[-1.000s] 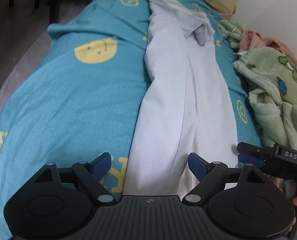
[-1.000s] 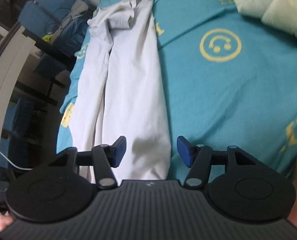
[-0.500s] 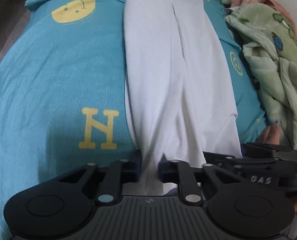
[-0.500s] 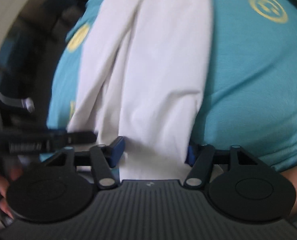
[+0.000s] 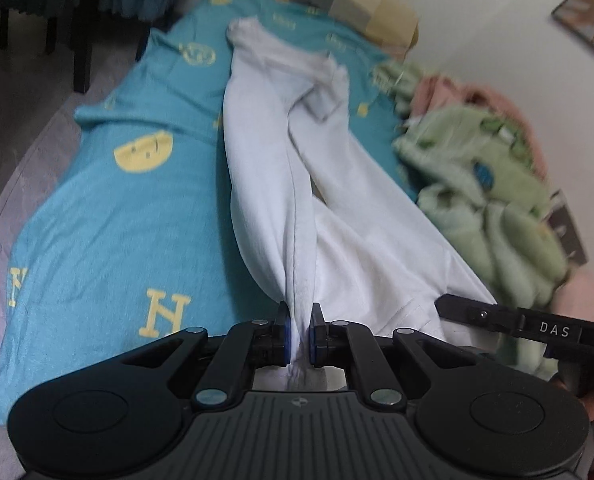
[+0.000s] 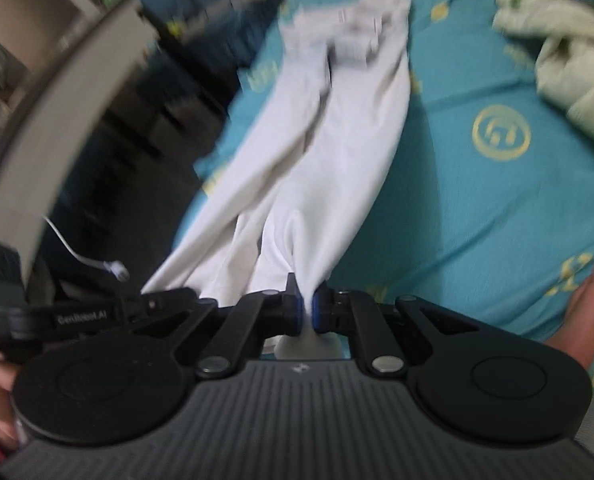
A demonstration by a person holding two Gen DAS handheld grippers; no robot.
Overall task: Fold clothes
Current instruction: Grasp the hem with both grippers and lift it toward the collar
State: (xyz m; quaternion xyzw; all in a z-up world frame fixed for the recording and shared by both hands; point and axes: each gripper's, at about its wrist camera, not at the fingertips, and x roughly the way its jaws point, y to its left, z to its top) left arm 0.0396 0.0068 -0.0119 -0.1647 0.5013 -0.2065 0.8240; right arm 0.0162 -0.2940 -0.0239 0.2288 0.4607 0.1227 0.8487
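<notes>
A long white garment [image 5: 281, 168] lies lengthwise on a bed with a teal sheet [image 5: 109, 216]. My left gripper [image 5: 299, 330] is shut on the garment's near left corner and lifts it into a taut ridge. My right gripper [image 6: 305, 312] is shut on the near right corner of the same garment [image 6: 337, 140]. The right gripper also shows at the right edge of the left wrist view [image 5: 509, 322]. The far end of the garment stays bunched on the sheet.
A crumpled green blanket [image 5: 489, 200] and a pink cloth [image 5: 473, 96] lie along the bed's right side by the wall. A checked pillow [image 5: 349, 4] sits at the head. Dark chair legs [image 5: 81, 40] stand on the floor to the left. A white cable [image 6: 97, 264] hangs off the bedside.
Both grippers went from open above the garment's near hem to shut on it, then lifted, pulling the near end up off the sheet.
</notes>
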